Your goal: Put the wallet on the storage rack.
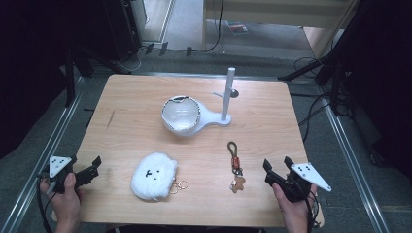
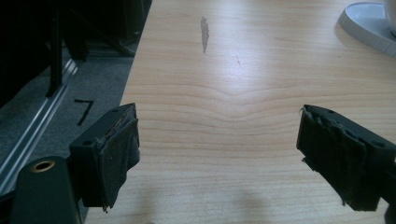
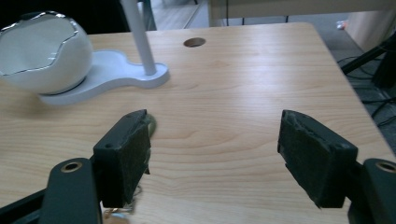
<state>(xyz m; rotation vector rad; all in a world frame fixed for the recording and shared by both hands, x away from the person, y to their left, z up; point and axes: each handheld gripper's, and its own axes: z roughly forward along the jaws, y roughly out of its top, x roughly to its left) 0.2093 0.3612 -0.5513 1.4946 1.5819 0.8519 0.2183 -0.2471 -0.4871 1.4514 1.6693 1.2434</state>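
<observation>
Both tools, left [image 1: 95, 167] and right [image 1: 277, 164], gape empty; right jaw hides the keychain [image 3: 150, 124].

left gripper [image 1: 93, 167]: low at near-left, jaws wide, nothing between | right gripper [image 1: 277, 164]: near-right, jaws wide, nothing between

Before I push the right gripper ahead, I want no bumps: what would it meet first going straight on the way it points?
The right gripper stands open over bare table. Straight ahead the wood looks free to the far edge; the white stand and the keychain lie off to its left, though depth is hard to judge.
</observation>
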